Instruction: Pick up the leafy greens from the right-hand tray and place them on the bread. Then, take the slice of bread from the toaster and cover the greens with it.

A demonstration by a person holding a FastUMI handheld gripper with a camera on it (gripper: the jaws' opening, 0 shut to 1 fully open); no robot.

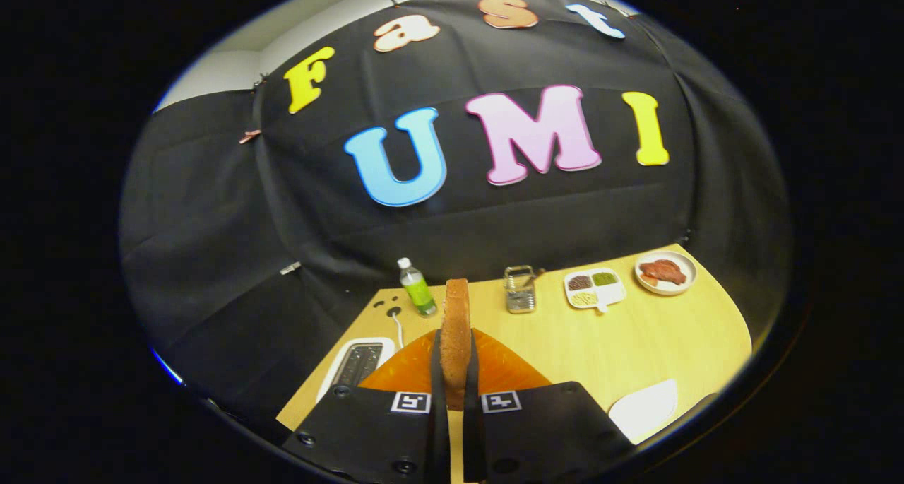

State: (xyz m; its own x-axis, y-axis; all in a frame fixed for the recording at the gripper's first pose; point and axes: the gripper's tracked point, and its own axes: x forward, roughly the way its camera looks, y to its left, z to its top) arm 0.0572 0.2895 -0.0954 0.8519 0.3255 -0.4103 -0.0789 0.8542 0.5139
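Observation:
A slice of toasted bread (456, 328) stands upright, edge-on, between my fingers, and my gripper (455, 371) is shut on it. The slice hangs above an orange board (505, 367) that lies just ahead of the fingers. A white toaster (357, 364) with two dark slots sits to the left of the board, its cord running back toward the table's far edge. The white tray (646, 406) lies to the right of my fingers, and I see no greens on its visible part. The board's middle is hidden by the slice and the fingers.
Along the back of the wooden table (635, 335) stand a green bottle (417, 286), a small metal rack (520, 289), a divided white dish with seeds and spices (595, 288), and a plate with reddish meat (664, 272). Black cloth walls close in behind and to the left.

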